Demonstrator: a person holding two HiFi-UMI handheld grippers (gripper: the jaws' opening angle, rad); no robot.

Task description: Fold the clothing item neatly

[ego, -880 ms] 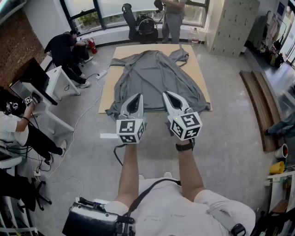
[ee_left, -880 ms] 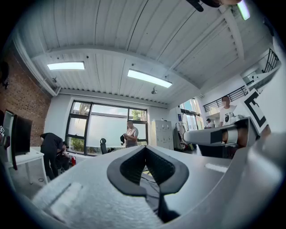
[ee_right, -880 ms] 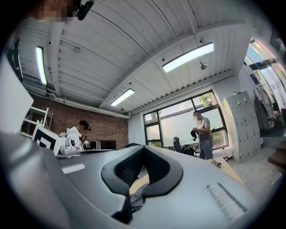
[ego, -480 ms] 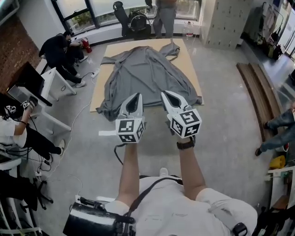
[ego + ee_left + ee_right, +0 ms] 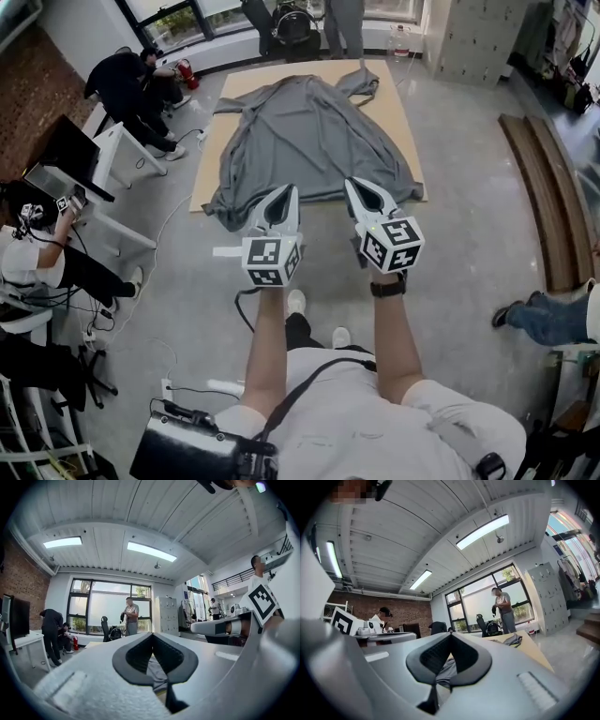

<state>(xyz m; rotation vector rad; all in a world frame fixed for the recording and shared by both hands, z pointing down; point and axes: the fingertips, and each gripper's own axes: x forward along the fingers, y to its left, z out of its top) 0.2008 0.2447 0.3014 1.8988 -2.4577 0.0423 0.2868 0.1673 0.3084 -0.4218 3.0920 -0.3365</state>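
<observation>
A large grey garment (image 5: 309,131) lies spread flat on a tan mat (image 5: 408,112) on the floor, sleeves out toward the far corners. My left gripper (image 5: 289,191) and right gripper (image 5: 353,185) are held level, side by side, above the floor just short of the garment's near hem. Both are shut with nothing between the jaws. In the left gripper view the closed tips (image 5: 152,635) point over the mat, with grey cloth (image 5: 157,670) showing below them. The right gripper view shows the same: shut tips (image 5: 451,636), cloth (image 5: 445,670) beneath.
Seated people and desks (image 5: 112,150) line the left side, with cables on the floor. One person (image 5: 343,14) stands past the mat's far end beside a chair. Lockers (image 5: 473,37) stand at the back right. Wooden planks (image 5: 553,206) and someone's legs (image 5: 539,317) are at the right.
The mat and garment have shifted a little in the head view as the wearer steps toward them. Both grippers stay shut and side by side. The legs at the right have moved nearer.
</observation>
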